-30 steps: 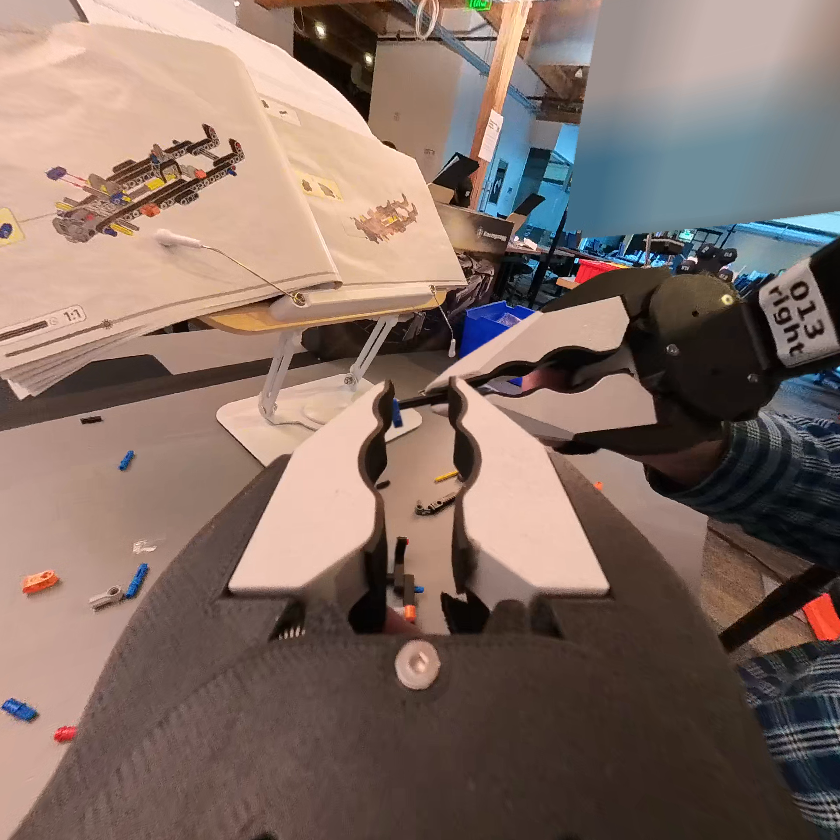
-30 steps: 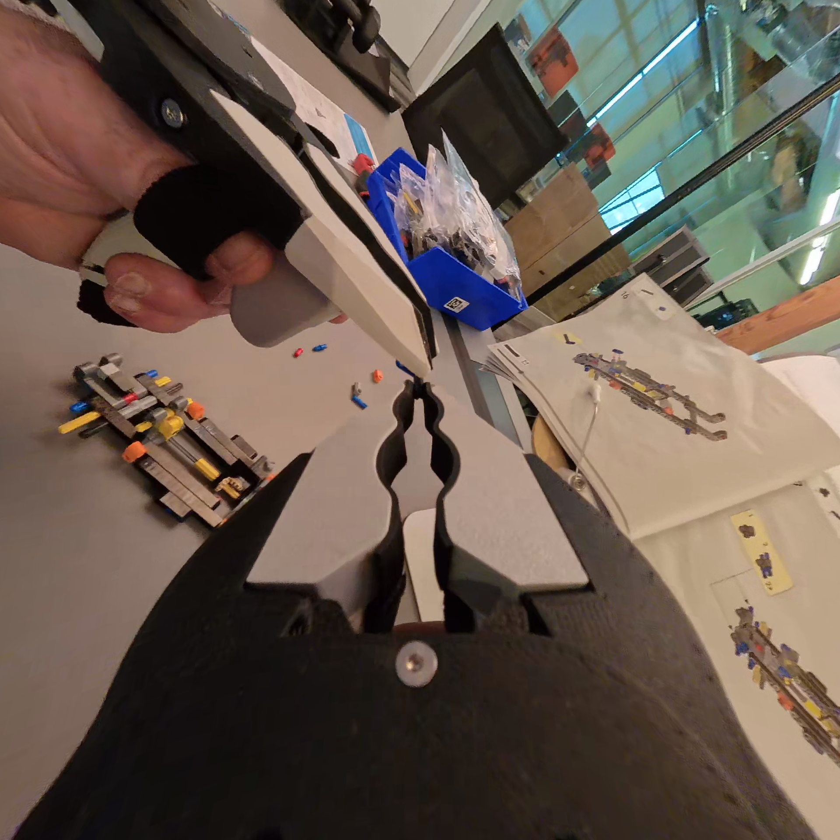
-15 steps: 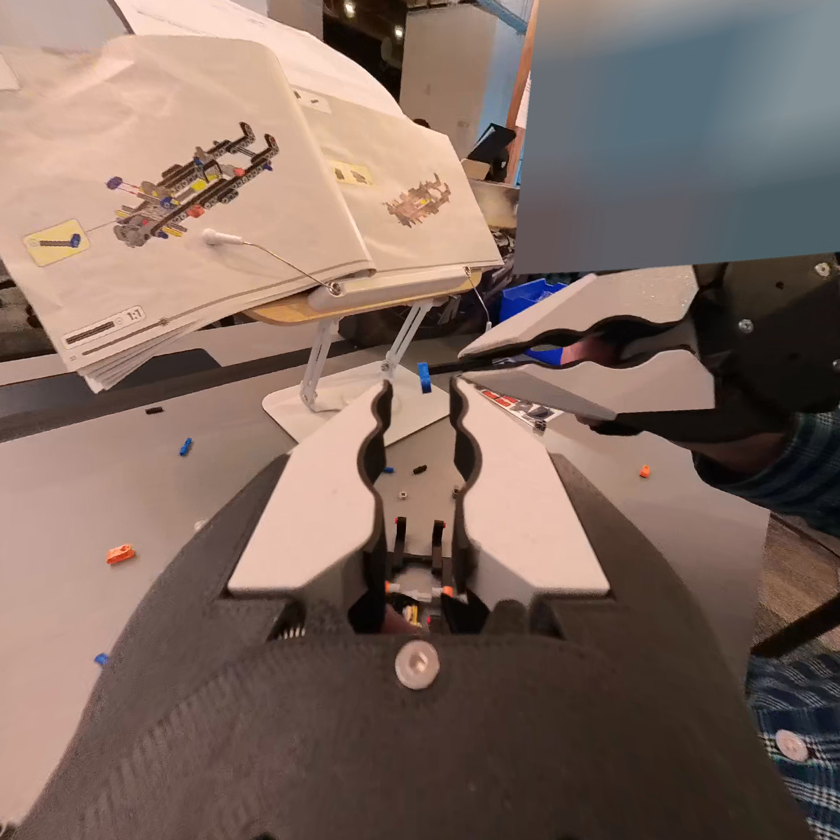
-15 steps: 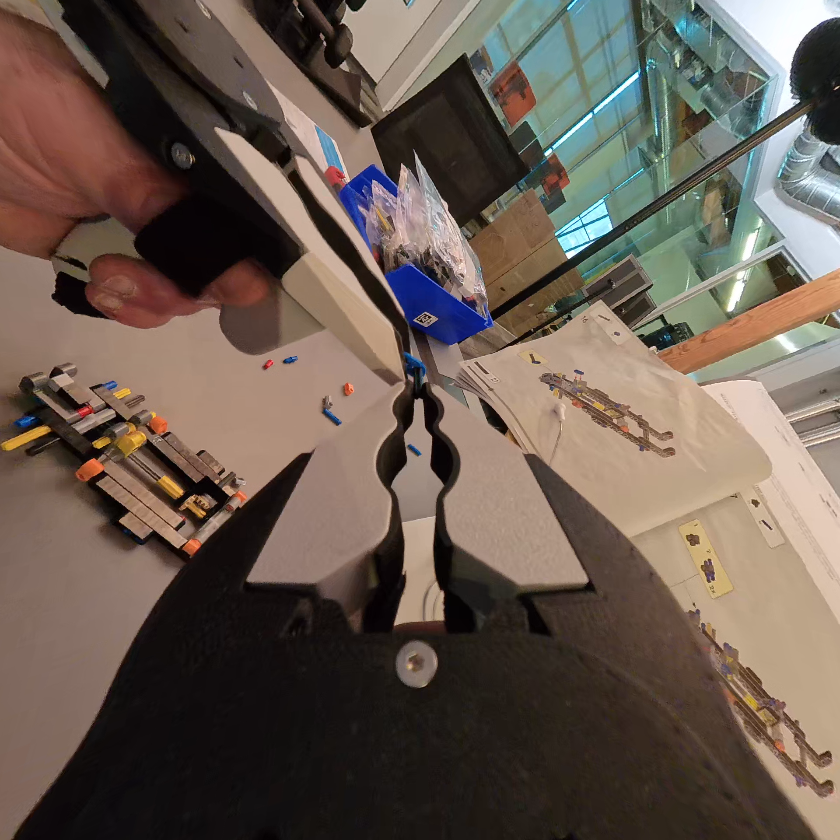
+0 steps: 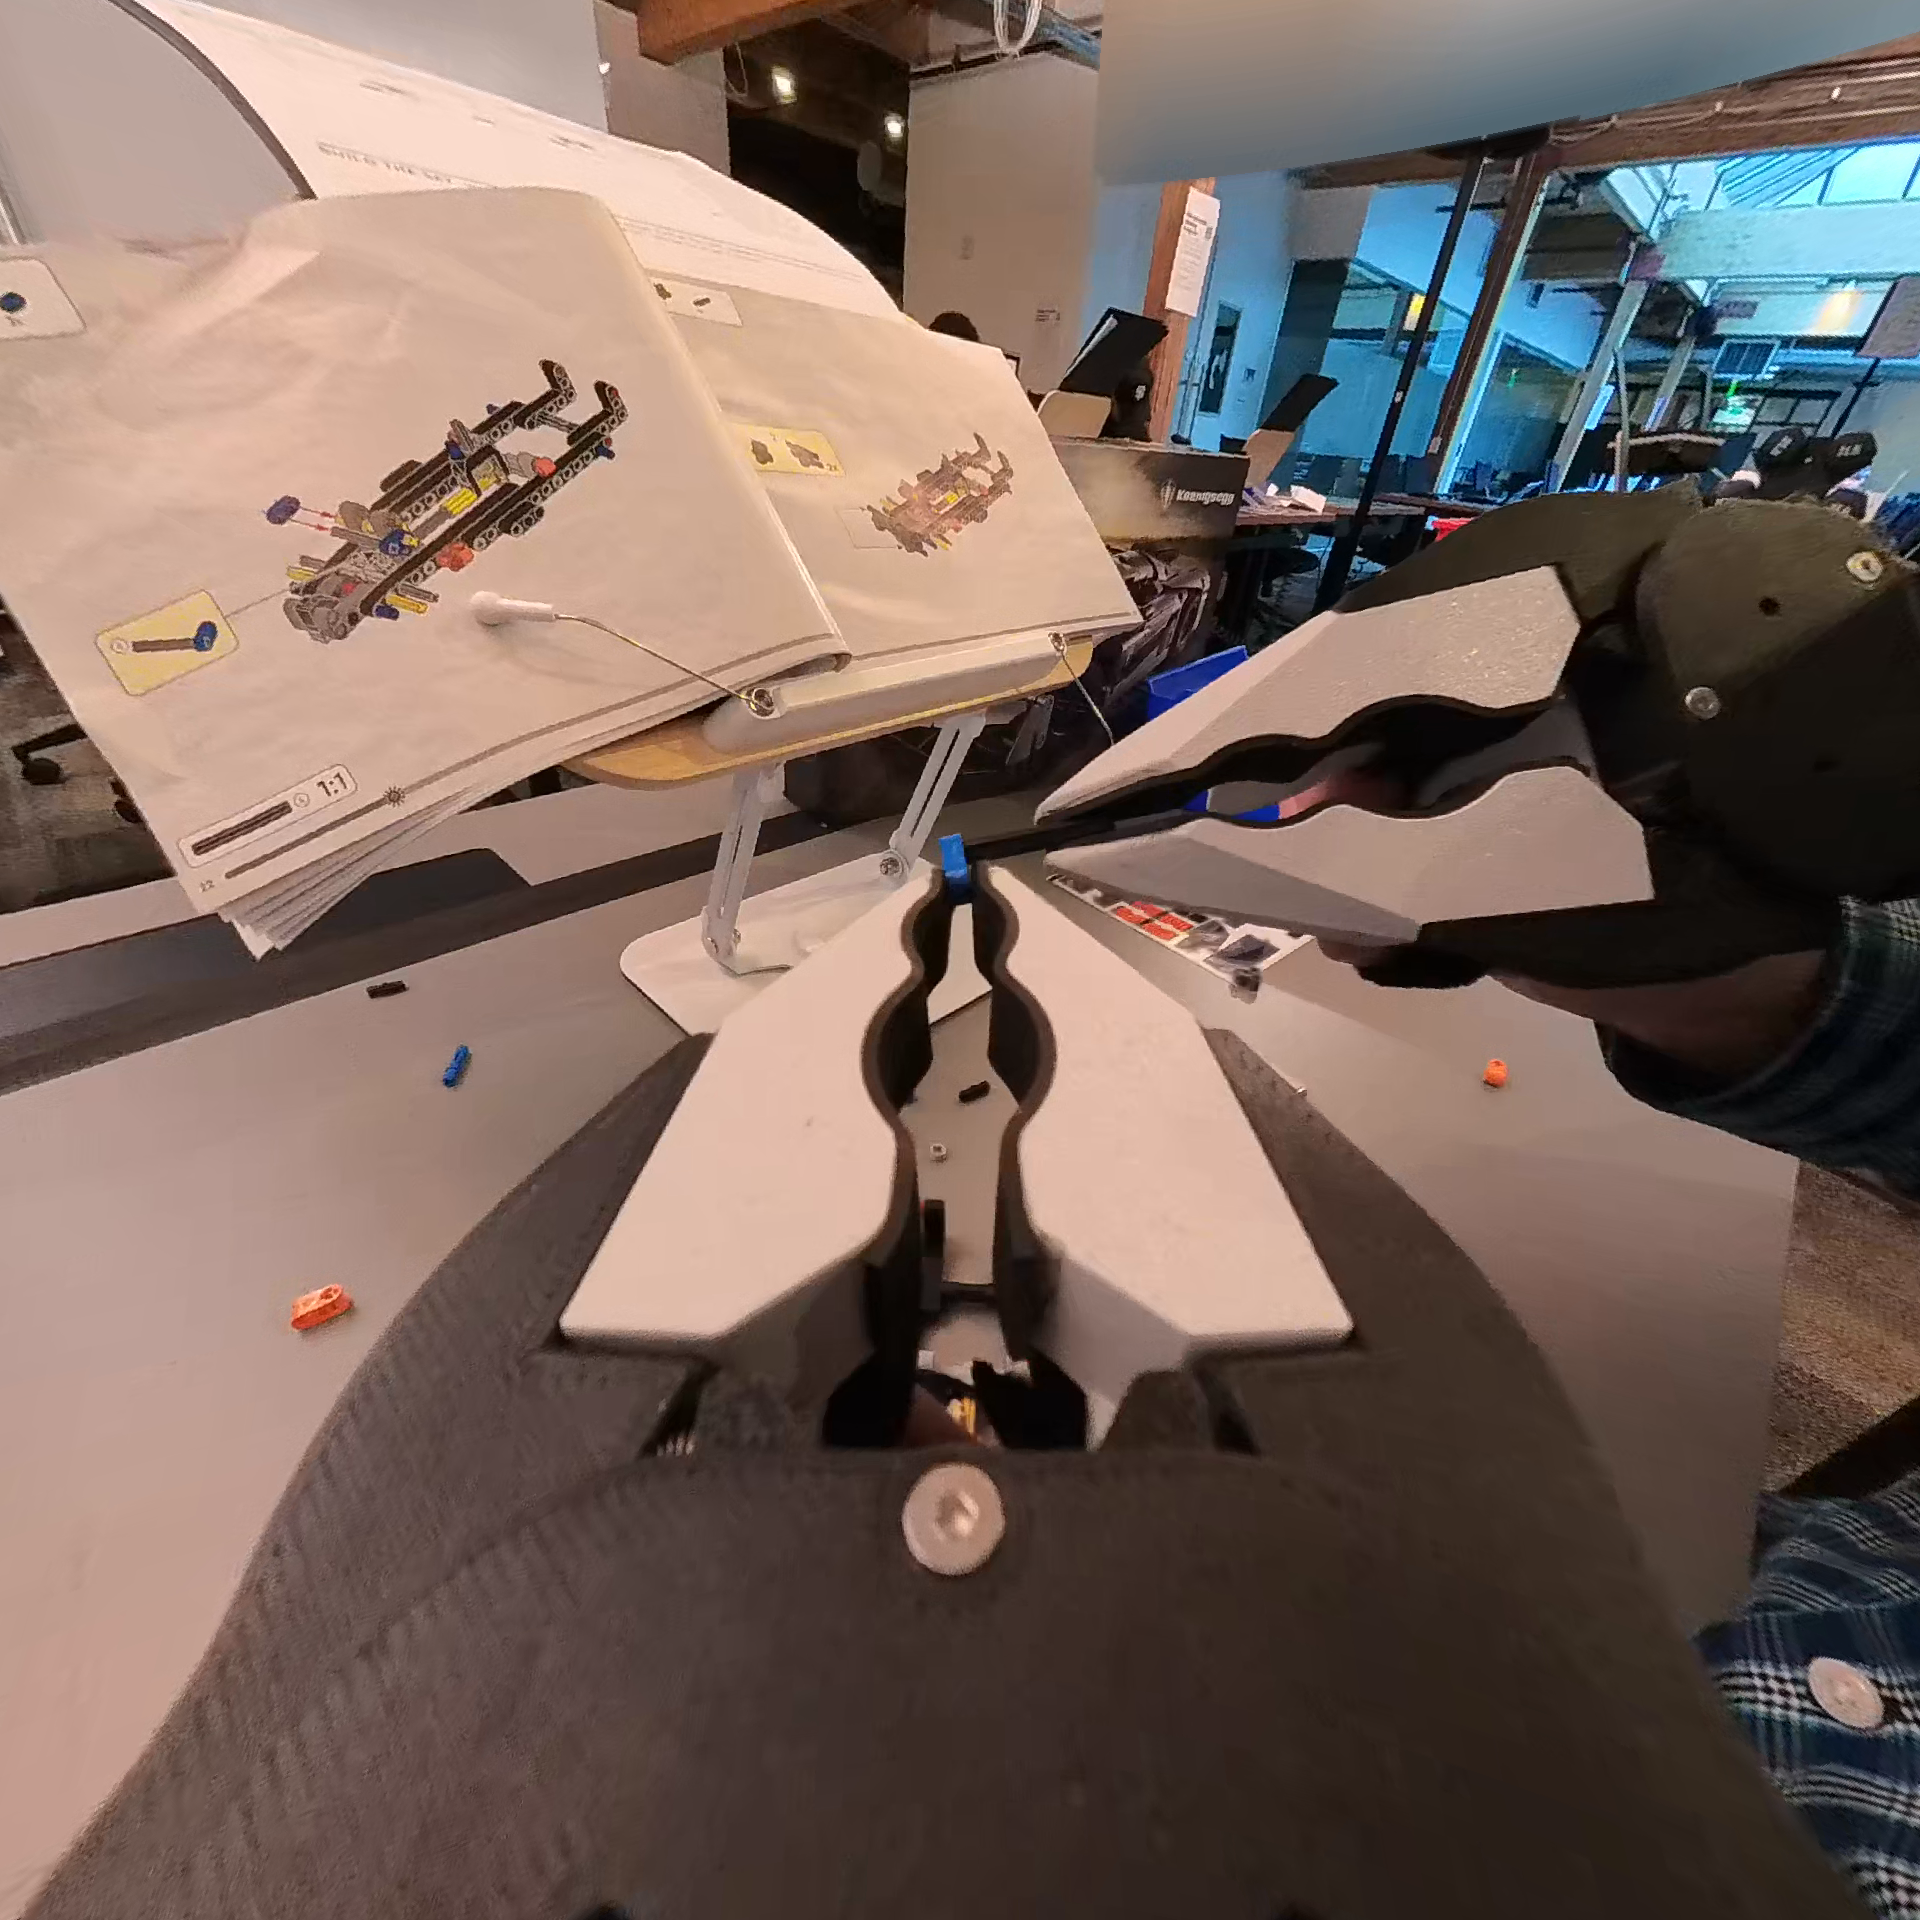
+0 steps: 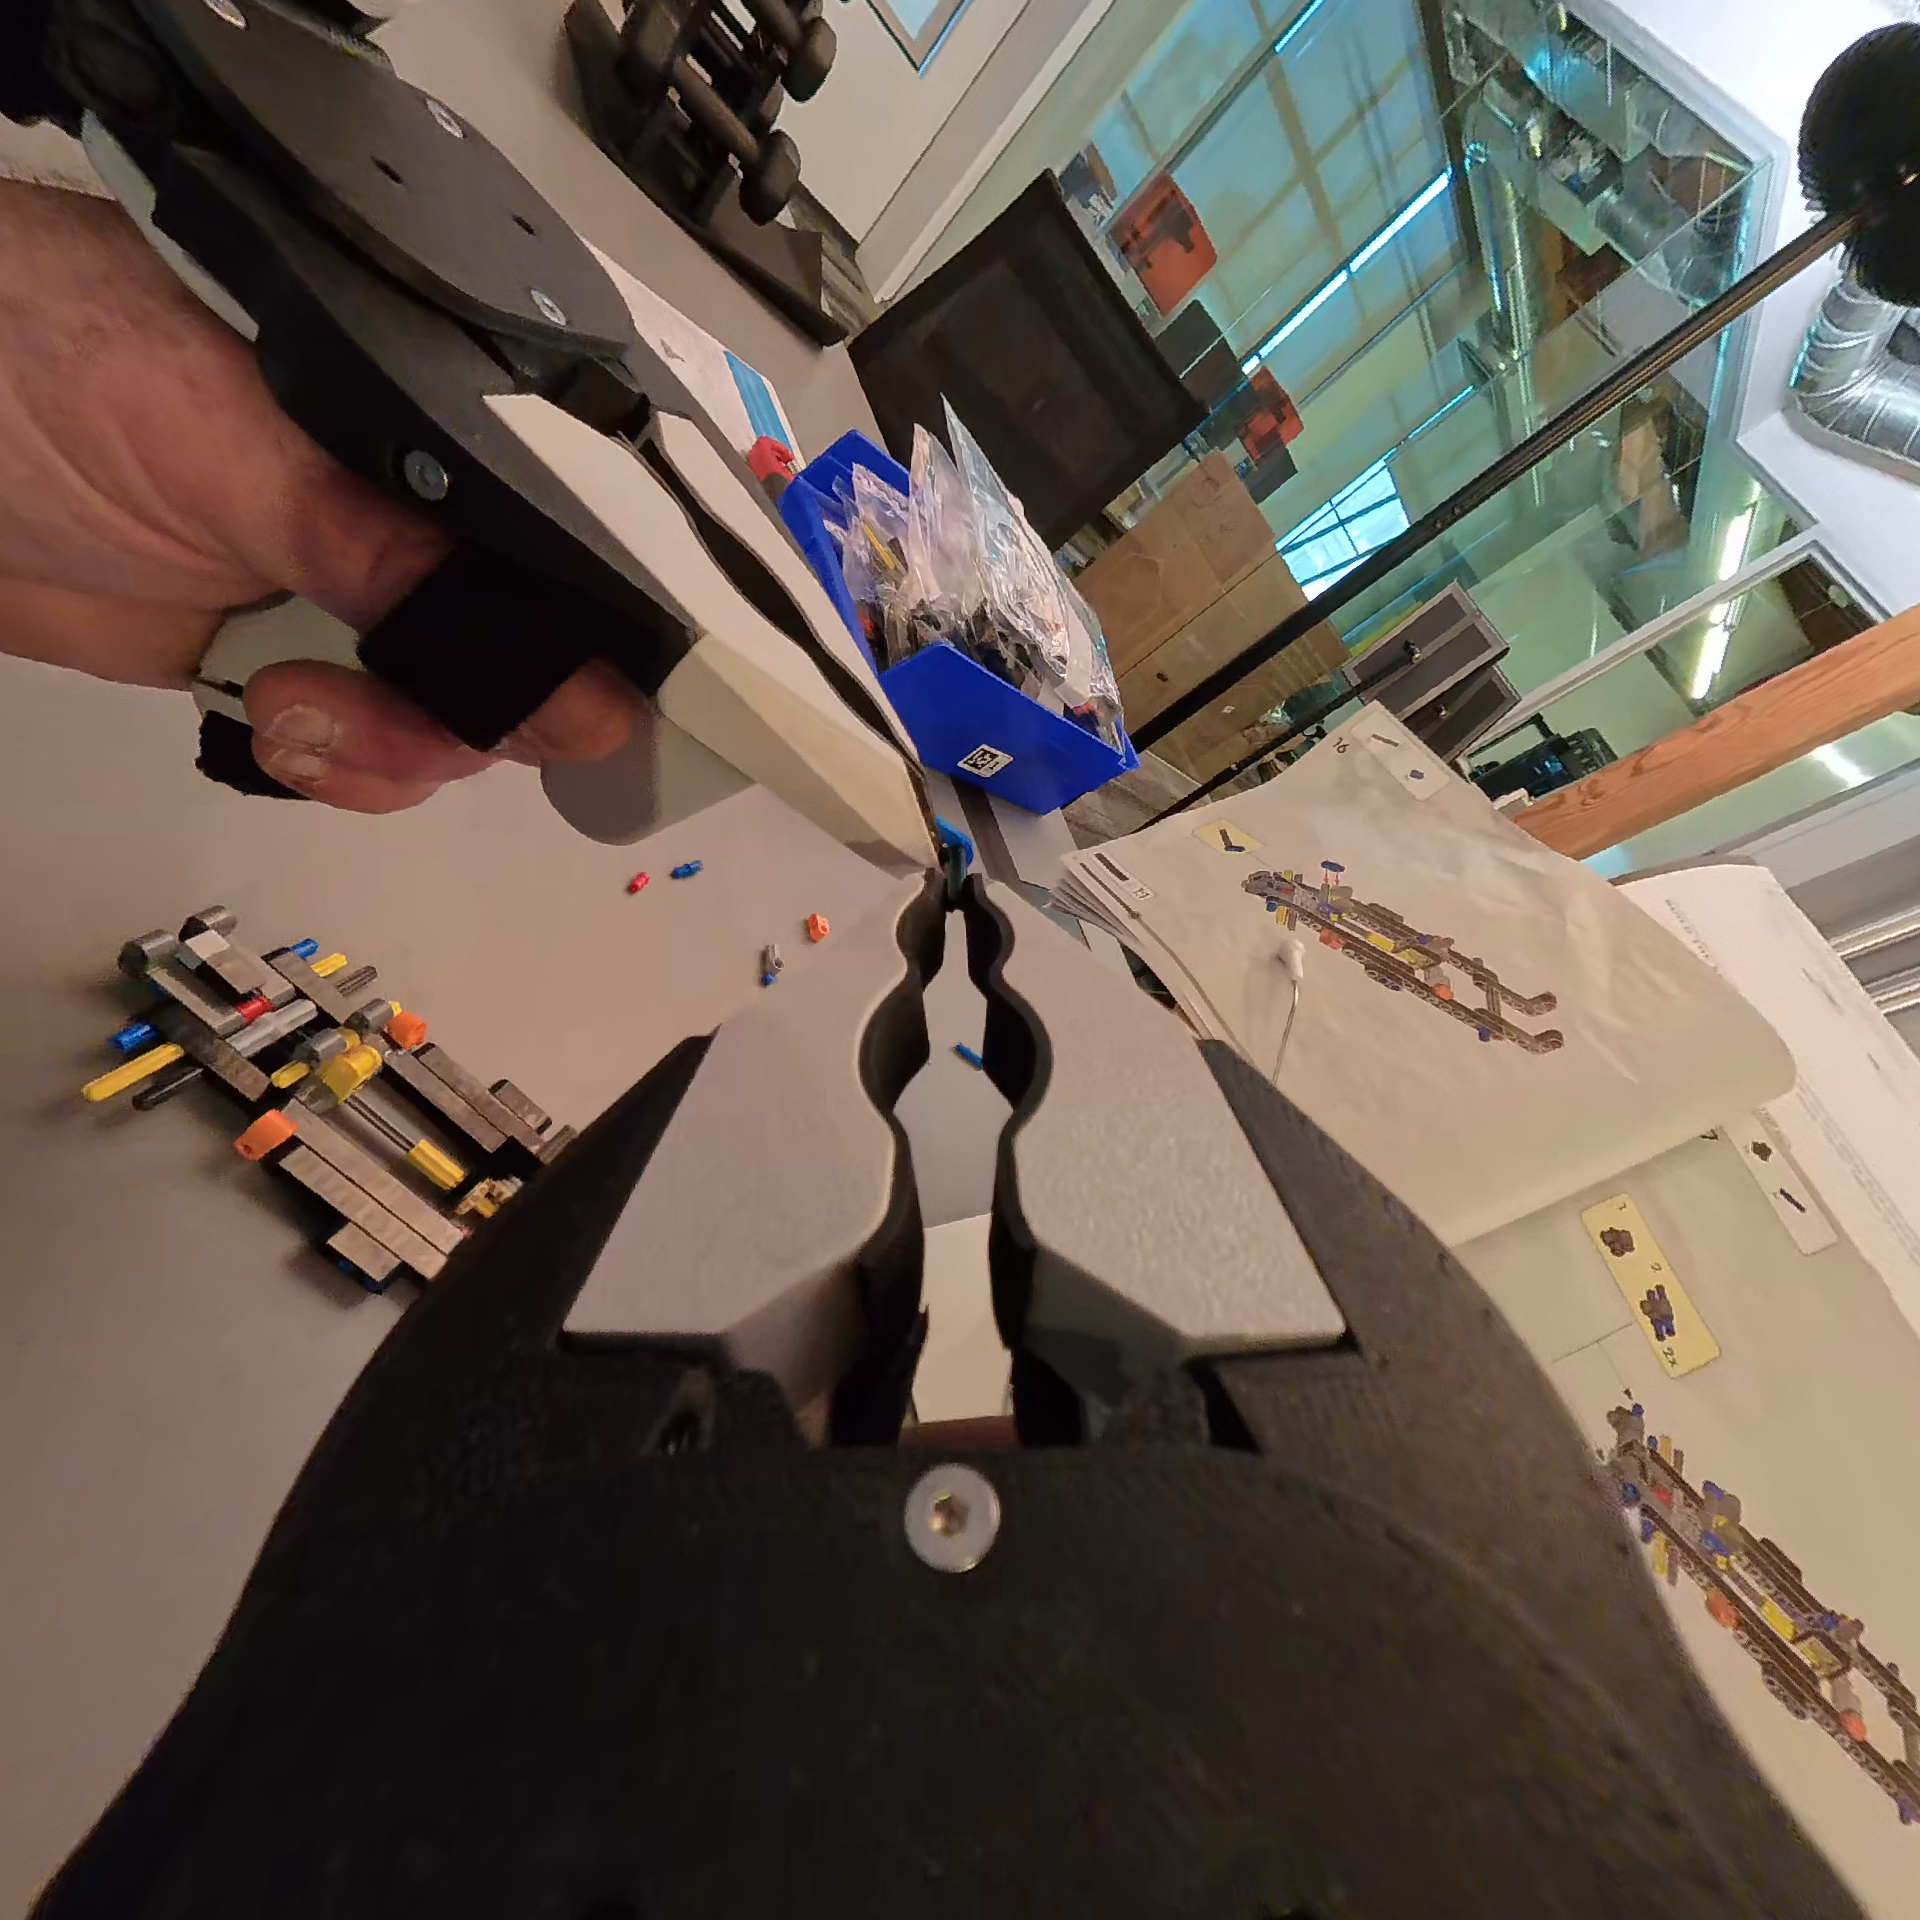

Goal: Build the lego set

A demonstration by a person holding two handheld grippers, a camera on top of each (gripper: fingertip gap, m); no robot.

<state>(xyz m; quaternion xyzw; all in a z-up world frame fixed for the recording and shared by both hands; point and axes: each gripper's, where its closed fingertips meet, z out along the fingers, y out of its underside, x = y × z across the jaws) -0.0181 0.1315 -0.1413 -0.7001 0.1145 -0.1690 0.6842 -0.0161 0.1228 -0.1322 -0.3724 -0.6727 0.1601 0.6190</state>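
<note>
My left gripper (image 5: pixel 956 885) is shut on a small blue piece (image 5: pixel 952 854) at its tips. My right gripper (image 5: pixel 1042 831) comes in from the right, shut on a thin black axle (image 5: pixel 1013 837) whose end meets the blue piece. In the right wrist view my right gripper (image 6: pixel 951 896) pinches the axle, with the blue piece (image 6: pixel 951 840) just beyond its tips and the left gripper (image 6: pixel 923 836) touching it from the upper left. The part-built grey, black and yellow lego frame (image 6: pixel 312 1091) lies on the grey table at left, apart from both grippers.
An open instruction booklet (image 5: pixel 468 499) rests on a white stand behind the grippers. A blue bin (image 6: pixel 966 717) holds bags of parts. Loose pieces lie about: an orange one (image 5: pixel 320 1306), a blue pin (image 5: pixel 455 1065). A sticker sheet (image 5: pixel 1184 925) lies at right, near the table edge. Only a small space, under 4 cm, lies between the two pairs of fingers.
My left gripper was open and has closed on the blue piece at the axle's end. Both grippers have risen a little above the table and stayed tip to tip.
</note>
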